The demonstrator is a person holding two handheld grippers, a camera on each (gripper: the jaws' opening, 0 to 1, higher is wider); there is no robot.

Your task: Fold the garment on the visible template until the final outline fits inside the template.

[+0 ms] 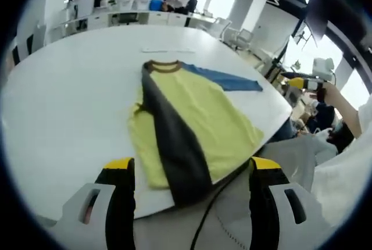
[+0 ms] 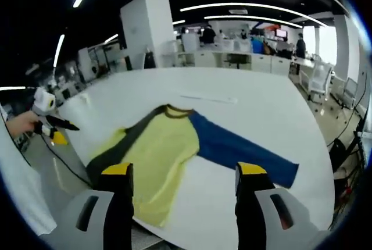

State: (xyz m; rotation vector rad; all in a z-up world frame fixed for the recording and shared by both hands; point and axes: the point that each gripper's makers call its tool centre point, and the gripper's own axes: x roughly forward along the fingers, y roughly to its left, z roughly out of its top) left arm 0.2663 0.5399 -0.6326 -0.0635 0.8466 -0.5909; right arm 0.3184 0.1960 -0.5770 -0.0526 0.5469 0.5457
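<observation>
The shirt (image 1: 186, 125) is lying flat on the big white table (image 1: 70, 99), near the middle of the left gripper view. Its dark sleeve (image 1: 174, 139) is lying folded across the yellow body, likely so the shape gets narrower. The blue sleeve (image 1: 229, 79) is sticking out toward 2 o'clock. The left gripper (image 1: 192, 171) is sitting at 6 o'clock with its jaws wide apart, holding nothing. The other gripper (image 1: 302, 82) is hanging off the table at 3 o'clock.

In the right gripper view, the shirt (image 2: 163, 151) is lying near the middle. The blue sleeve (image 2: 238, 151) is reaching toward 4 o'clock, probably the next part to fold. The right gripper (image 2: 183, 177) is waiting at 6 o'clock, jaws apart and empty.
</observation>
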